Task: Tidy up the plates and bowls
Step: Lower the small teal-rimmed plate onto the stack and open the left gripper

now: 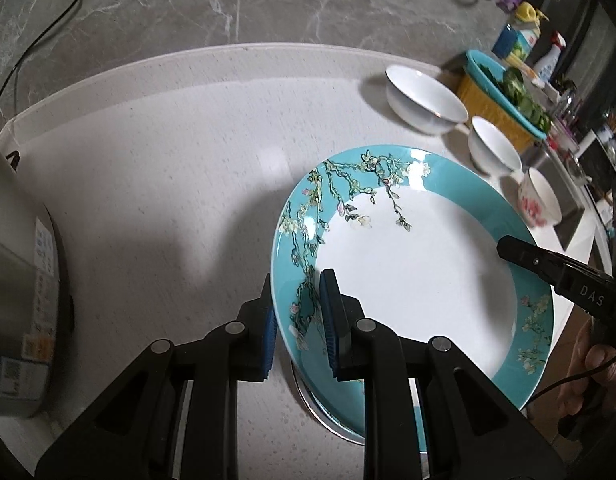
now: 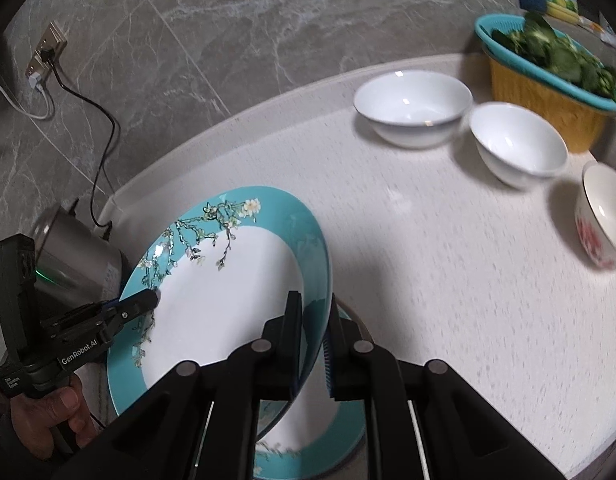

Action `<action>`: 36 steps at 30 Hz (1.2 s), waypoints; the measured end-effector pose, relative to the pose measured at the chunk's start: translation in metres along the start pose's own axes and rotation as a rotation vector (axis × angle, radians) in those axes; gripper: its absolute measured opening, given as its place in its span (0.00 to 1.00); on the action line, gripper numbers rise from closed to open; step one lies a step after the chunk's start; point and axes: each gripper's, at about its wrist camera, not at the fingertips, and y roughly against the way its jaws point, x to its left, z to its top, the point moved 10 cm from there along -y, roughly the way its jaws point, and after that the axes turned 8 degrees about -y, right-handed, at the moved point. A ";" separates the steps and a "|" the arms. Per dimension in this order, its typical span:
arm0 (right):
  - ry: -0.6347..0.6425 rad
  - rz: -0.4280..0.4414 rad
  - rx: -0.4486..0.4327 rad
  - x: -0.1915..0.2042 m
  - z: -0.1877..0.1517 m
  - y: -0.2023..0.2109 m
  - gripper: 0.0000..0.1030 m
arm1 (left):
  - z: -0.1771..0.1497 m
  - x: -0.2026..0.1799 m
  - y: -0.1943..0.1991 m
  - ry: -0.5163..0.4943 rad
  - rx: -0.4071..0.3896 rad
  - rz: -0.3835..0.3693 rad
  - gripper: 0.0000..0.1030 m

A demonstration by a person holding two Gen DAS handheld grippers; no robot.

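**Two grippers carry a teal plate above another plate**

The white speckled counter [image 1: 155, 184] fills both views, with a grey marble wall [image 1: 227, 0] behind it. At the counter's left stands a steel cooker [image 1: 15, 288], its black cord running up to a wall socket [image 2: 45, 56].

The plate [image 1: 408, 272], white in the middle with a teal rim and blossom branches, is held off the counter and tilted. Beneath it lies a second plate [image 2: 332, 436] of the same pattern, flat on the counter; only its near edge shows under the held one.

The left gripper [image 1: 297, 320] pinches the plate's left rim: one blue pad sits under the rim and the other on top, both pressed against the teal band. The right gripper [image 2: 314, 344] pinches the opposite rim the same way, one finger over the white face and one behind the edge. A hand [image 2: 55, 412] grasps the left gripper's handle, seen from the right wrist.

At the far right of the counter, a yellow basket [image 2: 548, 96] with a teal colander of greens stands by the wall. In front of it, three bowls stand in a row, well apart from the plates: a large white bowl [image 2: 412, 108], a smaller white bowl [image 2: 516, 144], and a bowl with red flowers [image 2: 604, 216] nearest the edge. Bottles [image 1: 520, 36] stand behind the basket, blurred.
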 end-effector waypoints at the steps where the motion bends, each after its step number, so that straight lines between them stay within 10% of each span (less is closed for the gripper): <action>1: -0.003 -0.005 0.002 -0.003 -0.005 -0.001 0.12 | -0.004 0.000 -0.002 -0.005 0.001 0.003 0.17; 36: 0.142 -0.163 -0.012 -0.025 -0.051 -0.020 0.19 | -0.049 -0.013 -0.048 -0.102 0.049 0.010 0.21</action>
